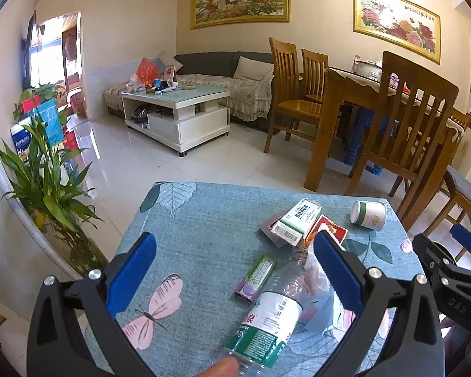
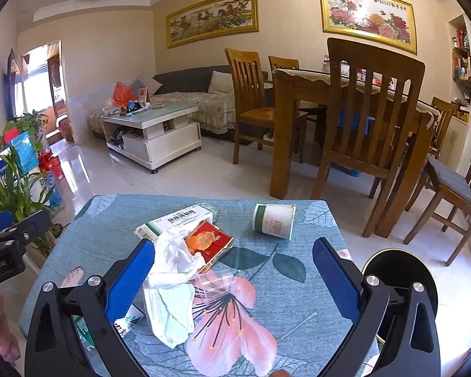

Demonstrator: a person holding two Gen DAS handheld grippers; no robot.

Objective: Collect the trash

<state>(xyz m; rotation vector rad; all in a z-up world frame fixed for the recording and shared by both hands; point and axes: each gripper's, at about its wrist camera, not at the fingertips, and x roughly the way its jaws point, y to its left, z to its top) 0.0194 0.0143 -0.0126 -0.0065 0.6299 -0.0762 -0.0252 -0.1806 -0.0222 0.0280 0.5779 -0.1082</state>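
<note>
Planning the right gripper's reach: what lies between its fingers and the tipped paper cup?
In the right wrist view, only bare floral tablecloth lies between the right gripper and the paper cup.

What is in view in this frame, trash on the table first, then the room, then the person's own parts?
Plastic bottle: one, clear with green-white label, lying between the left tongs.
Gum pack: one, green-purple, left of the bottle.
Medicine box: one, white-green, far side of the pile.
Red packet: one, beside the medicine box.
Tissue: one, white, crumpled, on the red packet.
Face mask: one, pale, near edge.
Paper cup: one, white-green, on its side, apart from the pile.
Tablecloth: one, blue, floral.
Wooden chairs: several, around the dining table.
Coffee table: one, white.
Plant: one, green, left.
Left tongs: open.
Right tongs: open.
</note>
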